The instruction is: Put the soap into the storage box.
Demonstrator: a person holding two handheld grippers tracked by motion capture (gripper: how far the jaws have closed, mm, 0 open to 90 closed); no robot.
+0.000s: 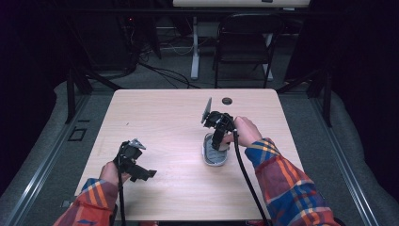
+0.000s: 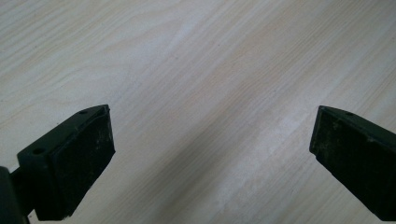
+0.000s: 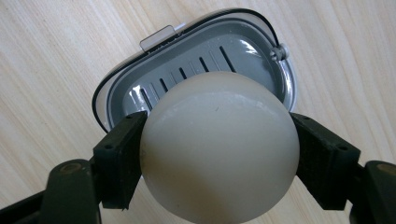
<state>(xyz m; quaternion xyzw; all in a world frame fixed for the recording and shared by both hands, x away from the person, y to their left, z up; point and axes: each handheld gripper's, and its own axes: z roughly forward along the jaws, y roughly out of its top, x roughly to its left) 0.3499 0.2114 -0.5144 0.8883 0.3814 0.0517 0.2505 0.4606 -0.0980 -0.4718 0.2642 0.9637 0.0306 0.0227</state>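
Plaid sleeves (image 1: pixel 291 186) come in from the near edge of the pale wooden table (image 1: pixel 169 117). Nearest, on the left, the left gripper (image 1: pixel 149 174) hangs over bare wood, its jaws spread wide with nothing between them. Farther in and to the right, the right gripper (image 1: pixel 219 144) points down, its jaws clamped on a rounded, cream-white soap (image 3: pixel 219 144). Directly beneath lies an open grey soap dish (image 3: pixel 261 51) with a slotted floor, resting on the table. Beyond the far edge stands a dark folding chair (image 1: pixel 244 44).
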